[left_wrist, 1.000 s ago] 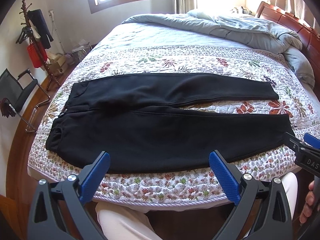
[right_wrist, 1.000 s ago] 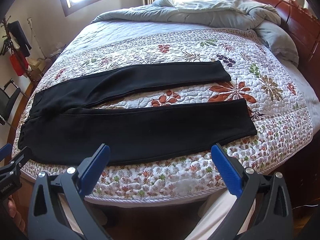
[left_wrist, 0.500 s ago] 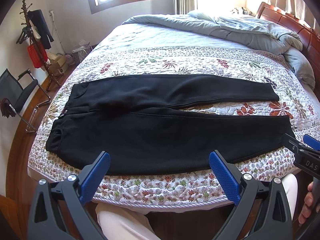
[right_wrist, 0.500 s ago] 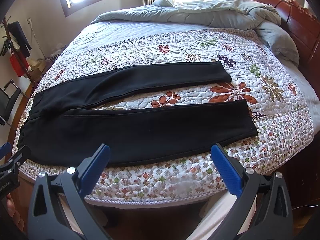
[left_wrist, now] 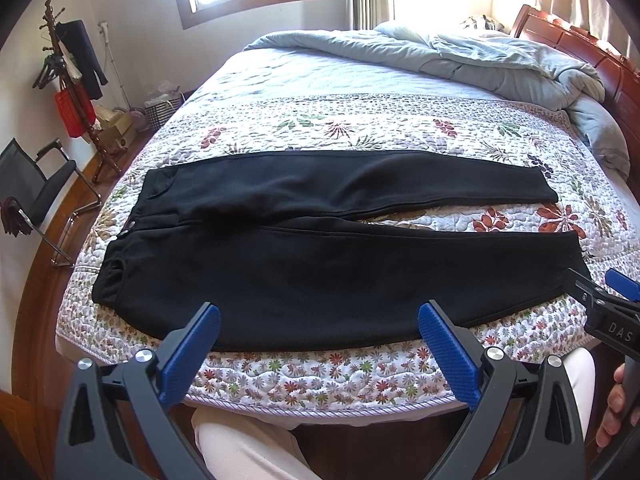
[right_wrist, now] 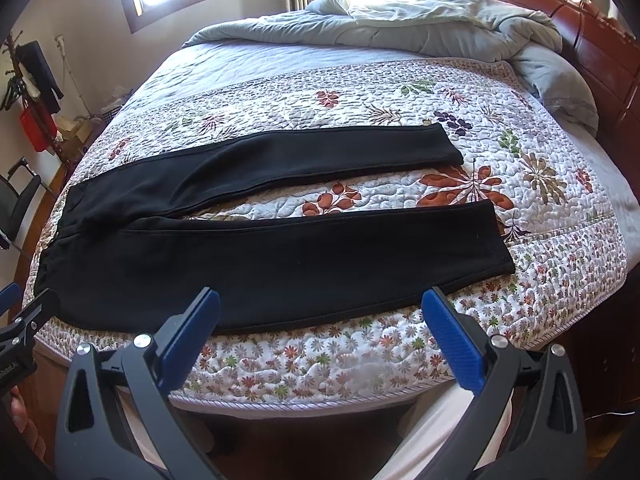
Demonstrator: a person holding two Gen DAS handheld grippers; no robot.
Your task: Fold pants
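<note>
Black pants spread flat on the quilted bed, both grippers poised short of them.

The pants (left_wrist: 304, 264) lie waistband left, legs splayed rightward in a narrow V — likely laid out so one leg can fold onto the other. The left gripper (left_wrist: 318, 326) hangs spread and empty, its tips over the near leg's hem-side edge; the right gripper (right_wrist: 320, 316) does likewise, spread wide, holding nothing.

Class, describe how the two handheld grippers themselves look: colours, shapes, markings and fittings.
The left gripper has two black plastic arms with triangular cut-outs, round silver bolts and ribbed blue finger pads. The right gripper is built the same. Seen from the left wrist view, the right gripper's black body bears the white letters "DAS". No cables are visible.
</note>
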